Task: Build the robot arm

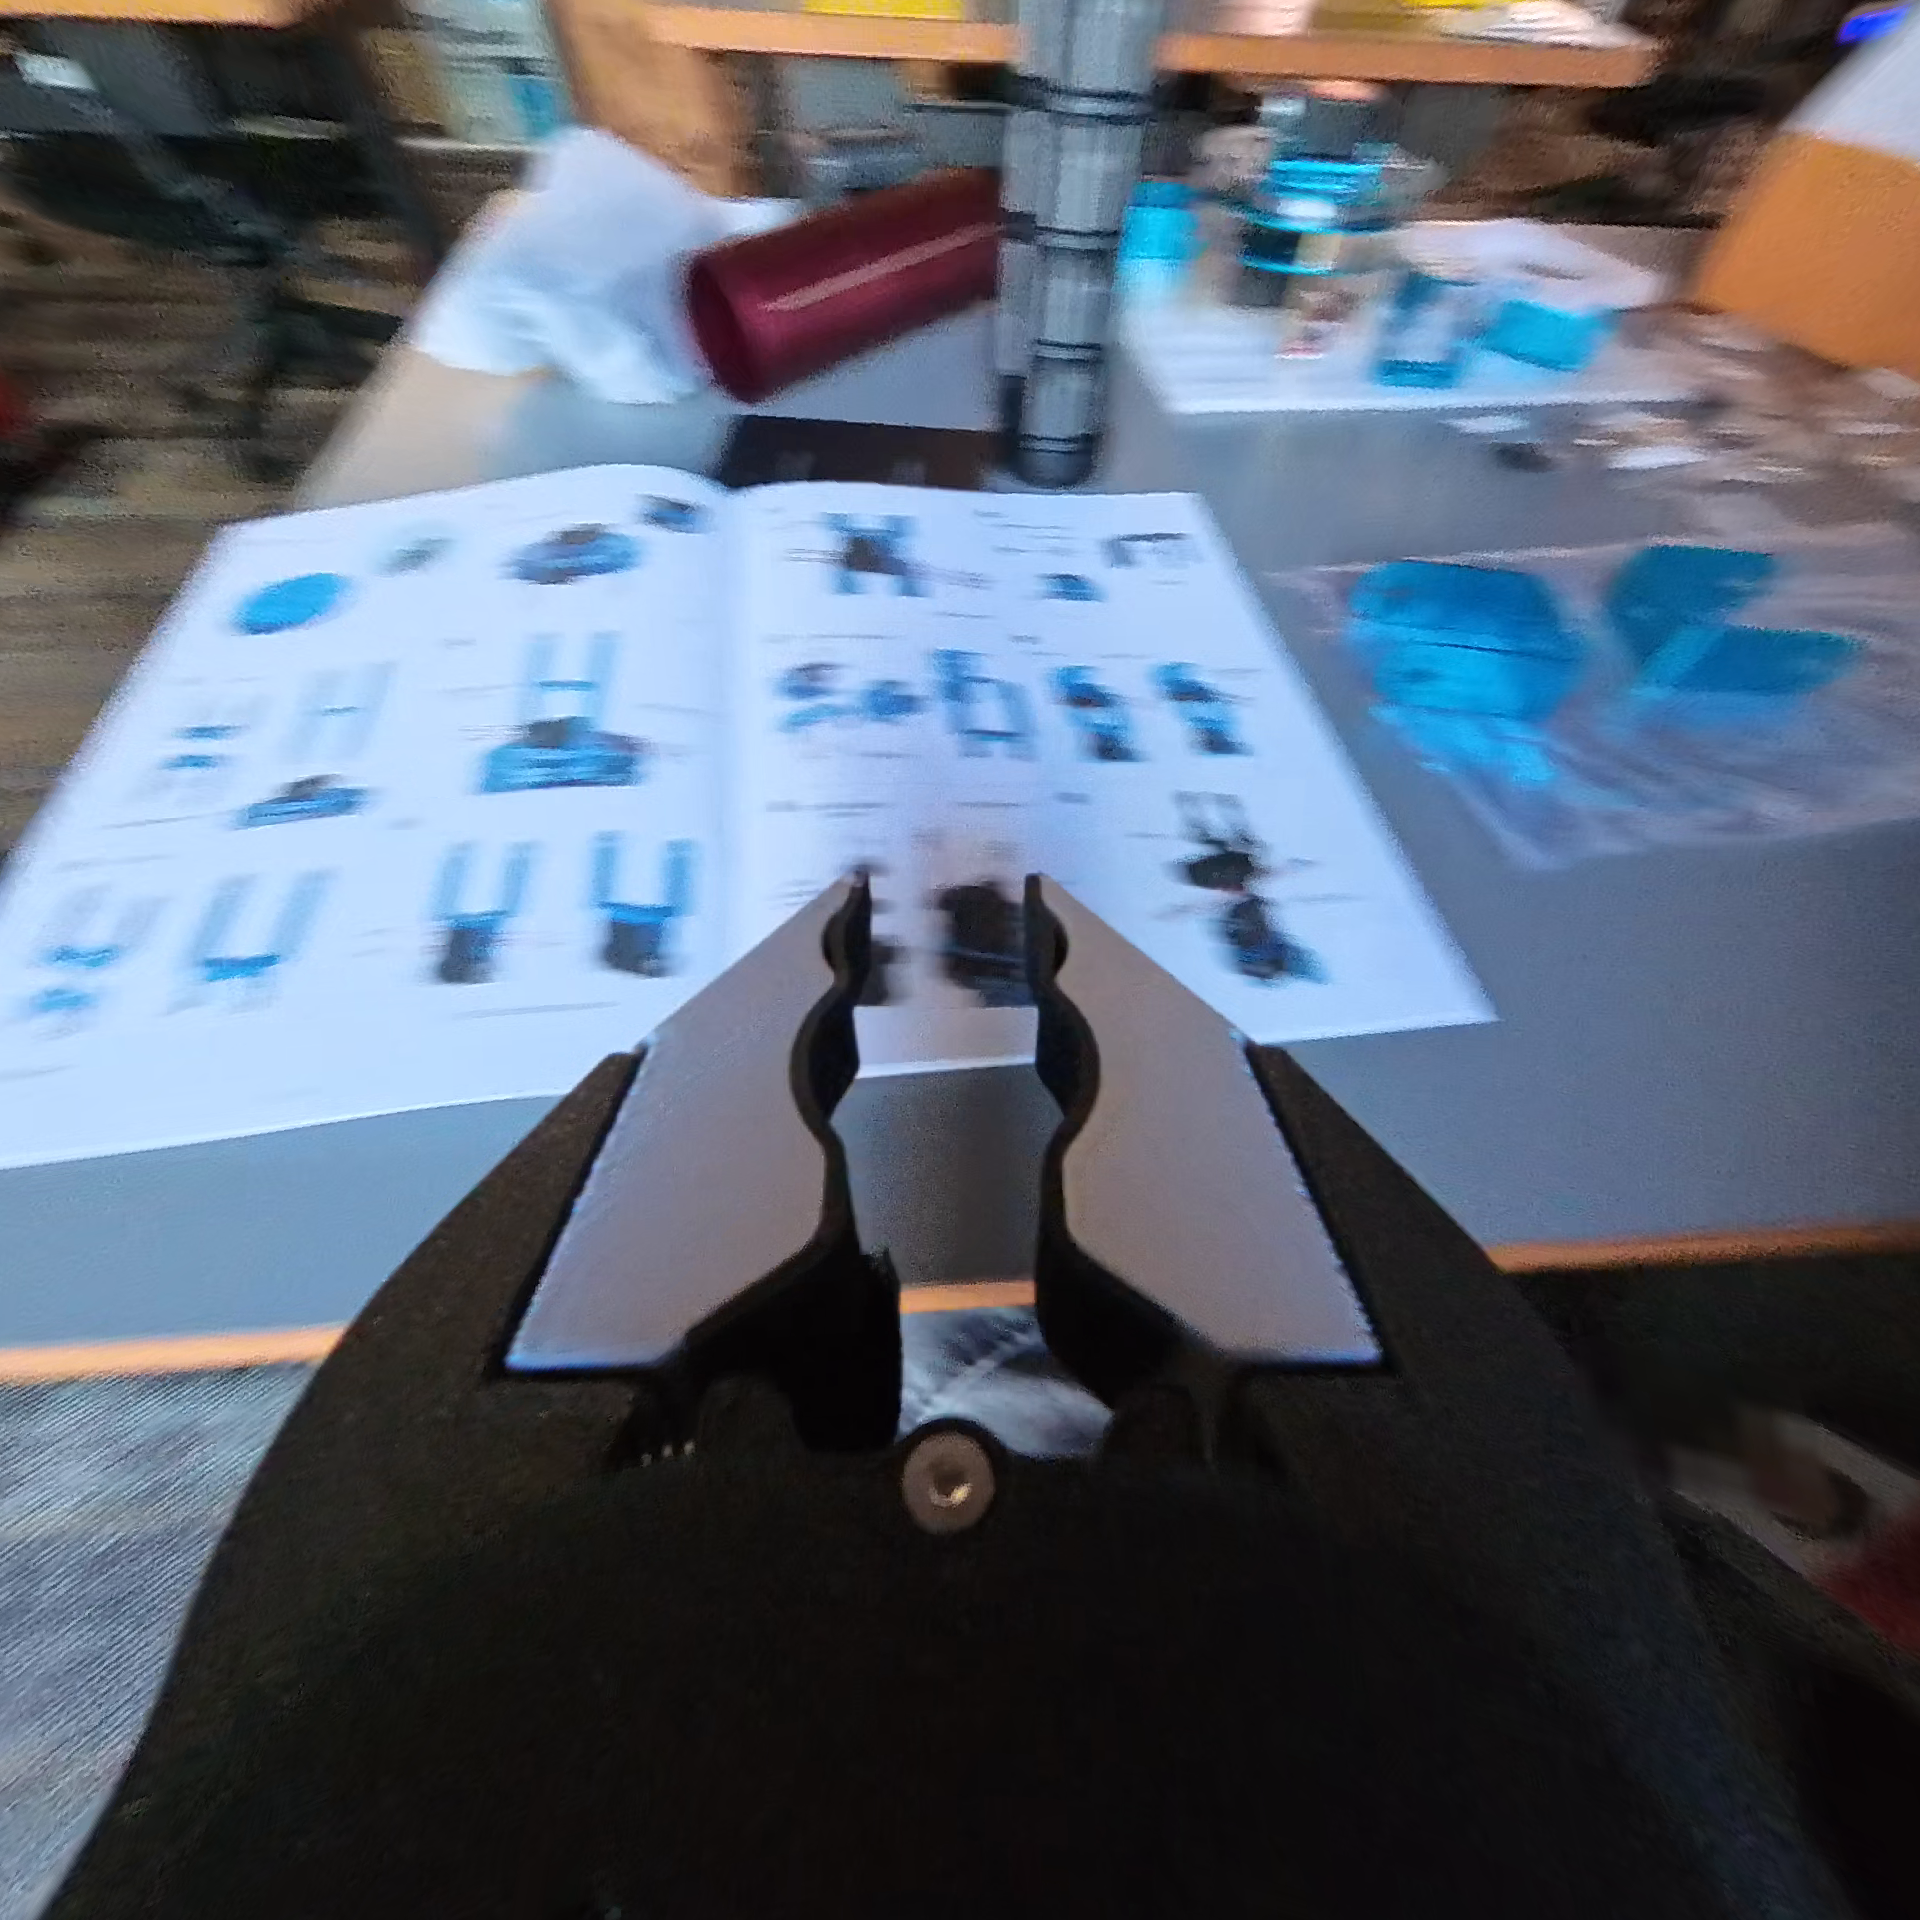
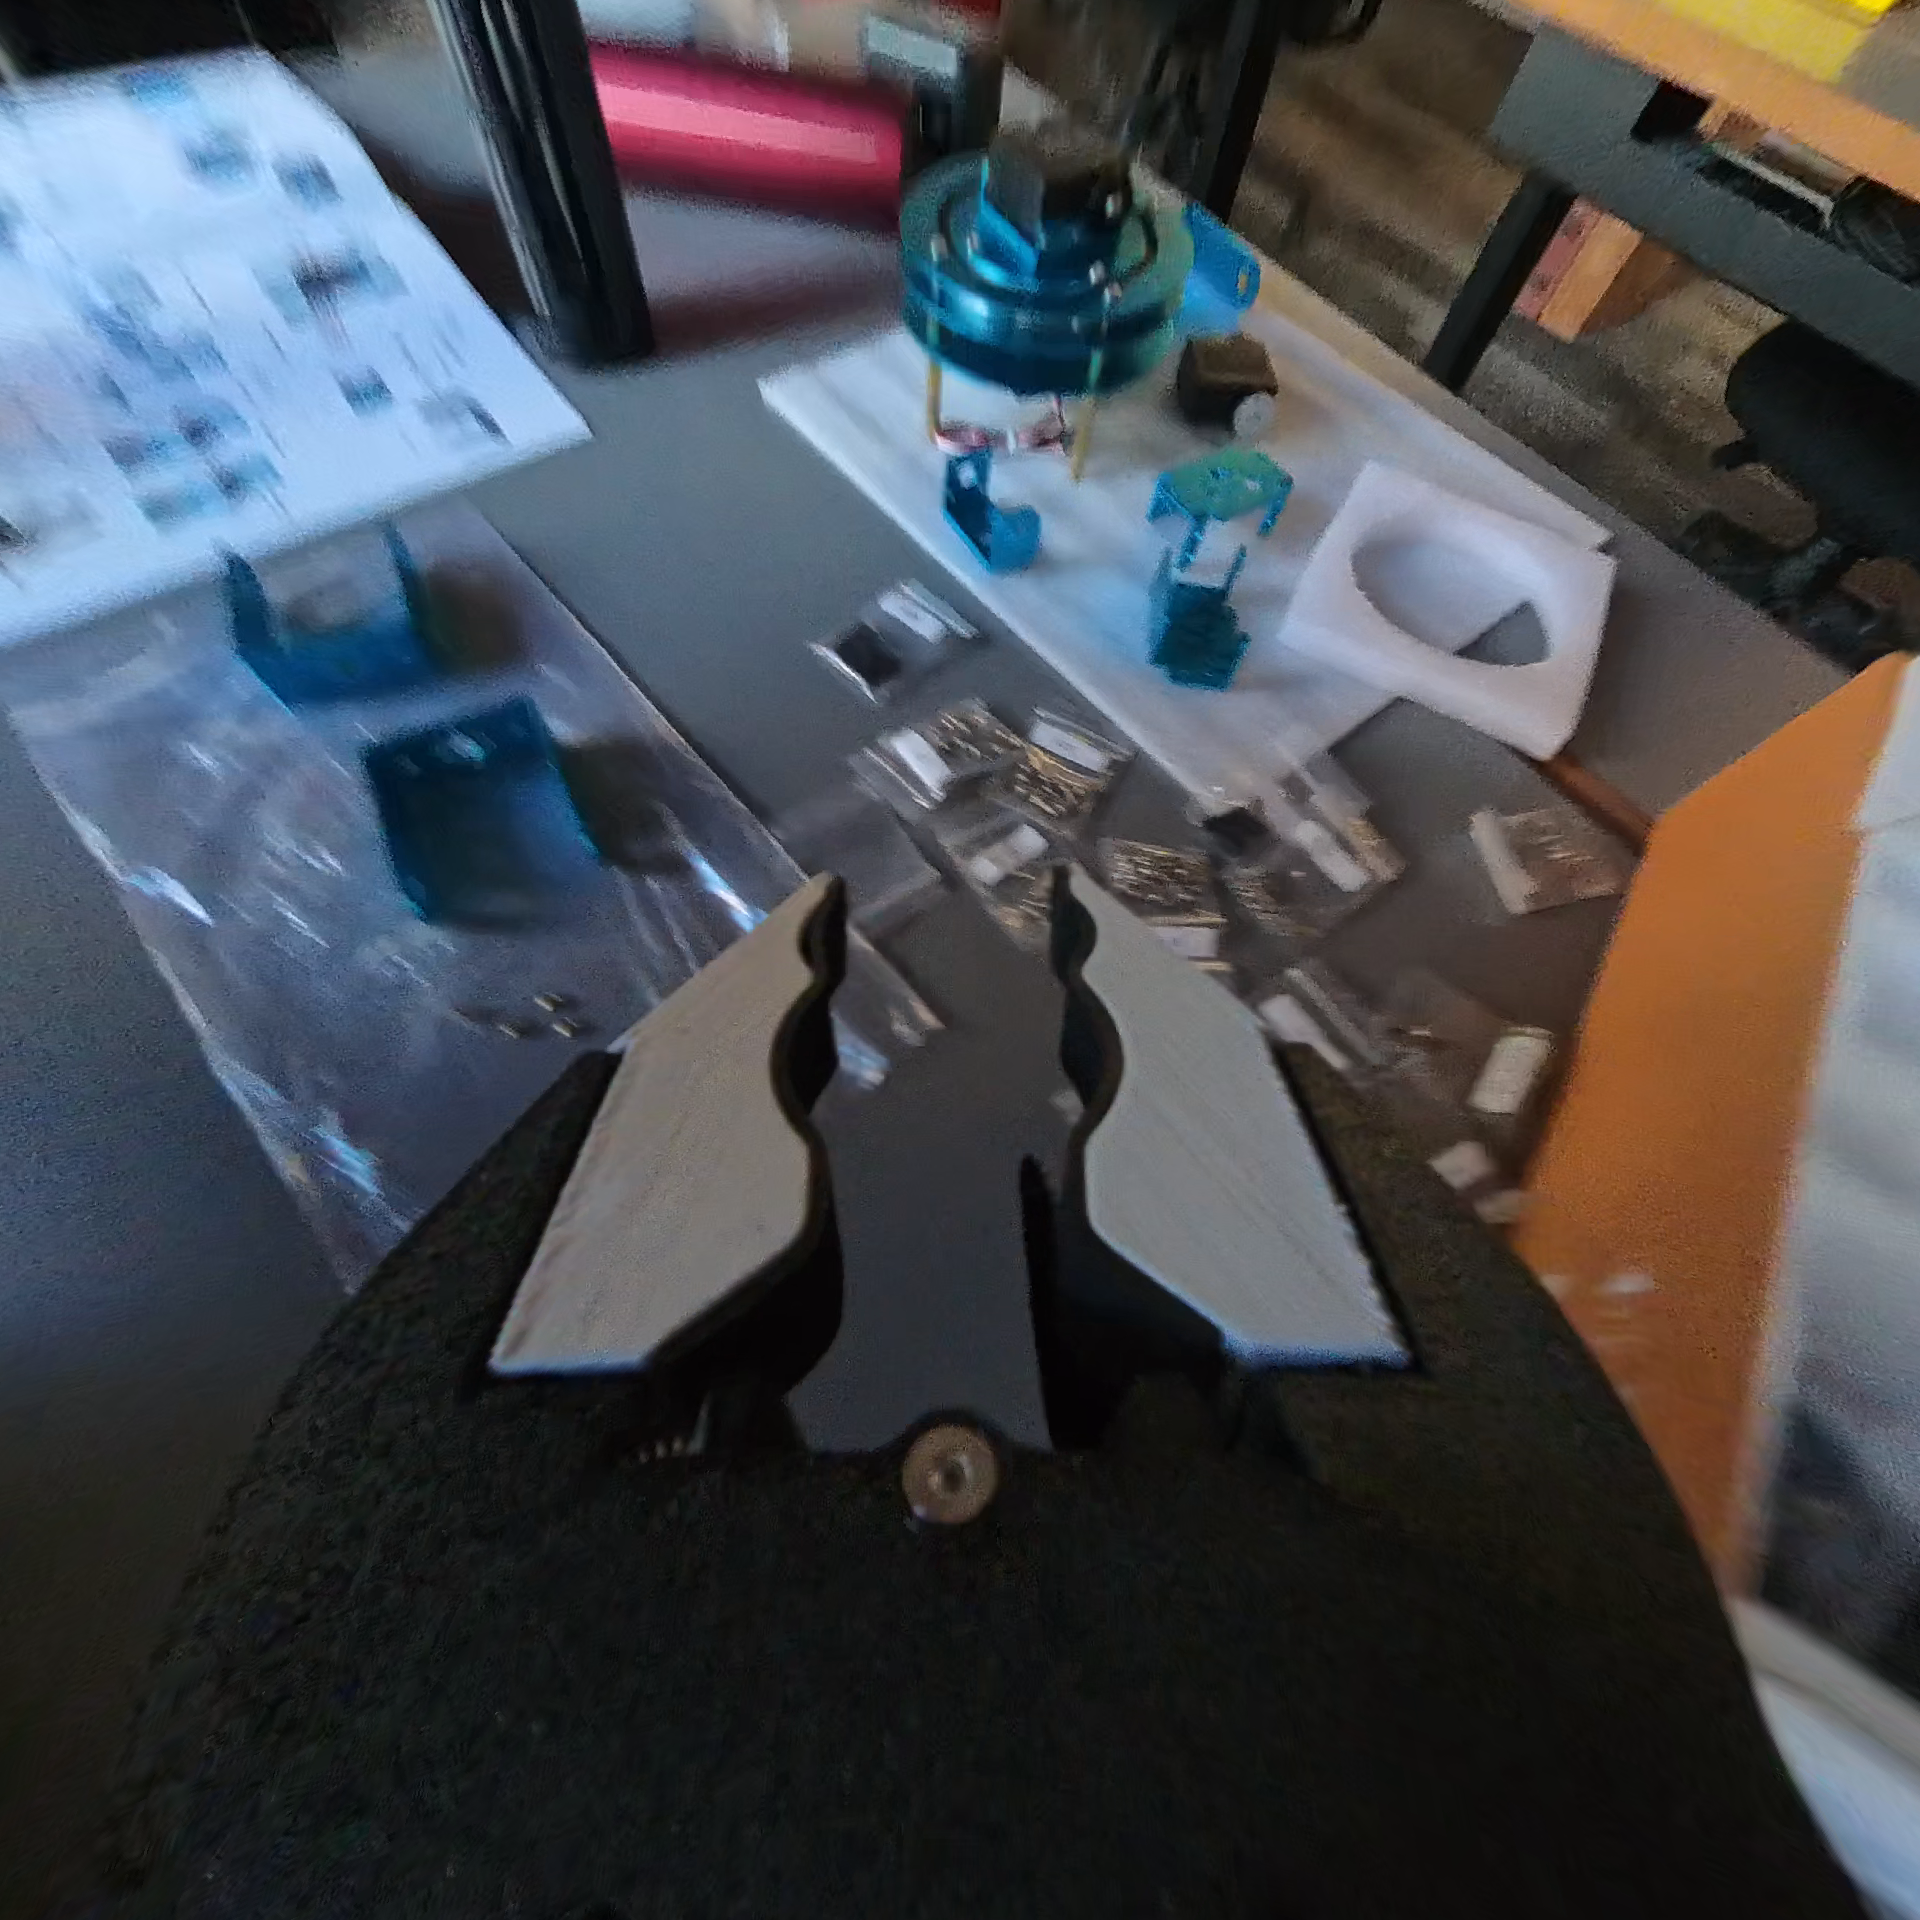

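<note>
Over open booklet, left tool agape, empty; right tool likewise

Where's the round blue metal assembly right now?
In the right wrist view, the round blue assembly stands at the far end of the white sheet, beyond two small blue brackets, right of the red cylinder.

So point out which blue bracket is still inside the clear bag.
The dark blue bracket under the clear bag, left of the right gripper; others sit bare on white foam.
</note>
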{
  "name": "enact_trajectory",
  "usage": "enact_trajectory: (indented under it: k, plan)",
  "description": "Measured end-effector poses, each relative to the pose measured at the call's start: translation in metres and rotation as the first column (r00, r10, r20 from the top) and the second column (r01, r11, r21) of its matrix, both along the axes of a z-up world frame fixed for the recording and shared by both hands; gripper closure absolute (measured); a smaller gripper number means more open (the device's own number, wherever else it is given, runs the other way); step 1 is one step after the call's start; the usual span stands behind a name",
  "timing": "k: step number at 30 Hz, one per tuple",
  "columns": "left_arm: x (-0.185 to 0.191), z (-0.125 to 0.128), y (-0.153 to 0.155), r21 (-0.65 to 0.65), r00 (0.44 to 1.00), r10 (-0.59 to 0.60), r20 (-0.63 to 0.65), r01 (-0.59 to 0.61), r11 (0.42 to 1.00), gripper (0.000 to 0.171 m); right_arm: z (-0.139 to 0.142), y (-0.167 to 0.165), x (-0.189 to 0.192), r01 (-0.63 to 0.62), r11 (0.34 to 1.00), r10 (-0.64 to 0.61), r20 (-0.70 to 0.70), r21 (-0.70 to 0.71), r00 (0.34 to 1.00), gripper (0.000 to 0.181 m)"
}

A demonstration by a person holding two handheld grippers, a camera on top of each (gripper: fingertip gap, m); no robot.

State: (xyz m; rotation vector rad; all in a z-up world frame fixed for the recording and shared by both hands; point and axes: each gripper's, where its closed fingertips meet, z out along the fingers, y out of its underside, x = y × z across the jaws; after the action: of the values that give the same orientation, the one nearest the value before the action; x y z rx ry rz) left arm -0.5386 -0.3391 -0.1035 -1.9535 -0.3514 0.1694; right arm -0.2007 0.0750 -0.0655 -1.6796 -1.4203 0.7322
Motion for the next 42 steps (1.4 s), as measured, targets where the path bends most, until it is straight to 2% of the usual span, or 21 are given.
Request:
enact_trajectory:
  k: [1,4,6,9,12,16,19,24,28,32,37,42]
  plan:
    - [-0.022,0.000,-0.008,-0.025,0.998,0.058,-0.034,-0.059,0.998,0.143,0.000,-0.009,-0.001,0.020,0.999,-0.022,-0.079,-0.027,0.997,0.137]
    - [-0.078,-0.017,-0.034,-0.181,0.979,0.194,-0.057,-0.202,0.963,0.142,0.003,-0.015,-0.001,0.117,0.993,-0.116,-0.245,-0.009,0.963,0.137]
    - [-0.101,-0.028,-0.047,-0.243,0.969,0.246,-0.033,-0.247,0.938,0.142,0.004,-0.015,-0.001,0.167,0.986,-0.166,-0.279,-0.020,0.946,0.138]
    - [-0.127,-0.017,-0.059,-0.201,0.938,0.345,-0.042,-0.346,0.916,0.142,0.001,0.008,0.007,0.340,0.936,-0.351,-0.289,-0.089,0.891,0.146]
    - [-0.125,-0.005,-0.065,-0.177,0.931,0.363,-0.034,-0.363,0.915,0.142,0.007,0.015,0.008,0.358,0.909,-0.413,-0.355,-0.213,0.839,0.138]
    - [-0.135,-0.005,-0.072,-0.168,0.921,0.386,-0.052,-0.389,0.906,0.142,0.006,0.028,0.024,0.465,0.882,-0.463,-0.350,-0.083,0.815,0.147]
    - [-0.140,-0.016,-0.070,-0.176,0.930,0.367,-0.002,-0.362,0.916,0.142,0.010,0.026,0.024,0.463,0.883,-0.455,-0.385,-0.080,0.802,0.148]
    - [-0.141,-0.021,-0.067,-0.187,0.932,0.362,0.000,-0.356,0.916,0.142,0.005,0.029,0.026,0.493,0.870,-0.465,-0.352,-0.012,0.812,0.149]
    - [-0.144,-0.026,-0.070,-0.217,0.926,0.377,-0.014,-0.371,0.903,0.142,-0.006,0.027,0.017,0.468,0.883,-0.452,-0.334,-0.034,0.827,0.149]
    - [-0.149,-0.033,-0.074,-0.240,0.918,0.396,-0.018,-0.388,0.890,0.142,-0.012,0.025,0.010,0.459,0.888,-0.435,-0.302,0.008,0.848,0.149]
    - [-0.156,-0.023,-0.075,-0.209,0.908,0.419,-0.025,-0.414,0.886,0.142,-0.010,0.025,0.012,0.467,0.883,-0.435,-0.303,0.039,0.848,0.149]
    - [-0.147,-0.017,-0.055,-0.174,0.931,0.365,0.012,-0.357,0.918,0.142,-0.012,0.031,0.019,0.488,0.873,-0.459,-0.309,0.016,0.833,0.149]
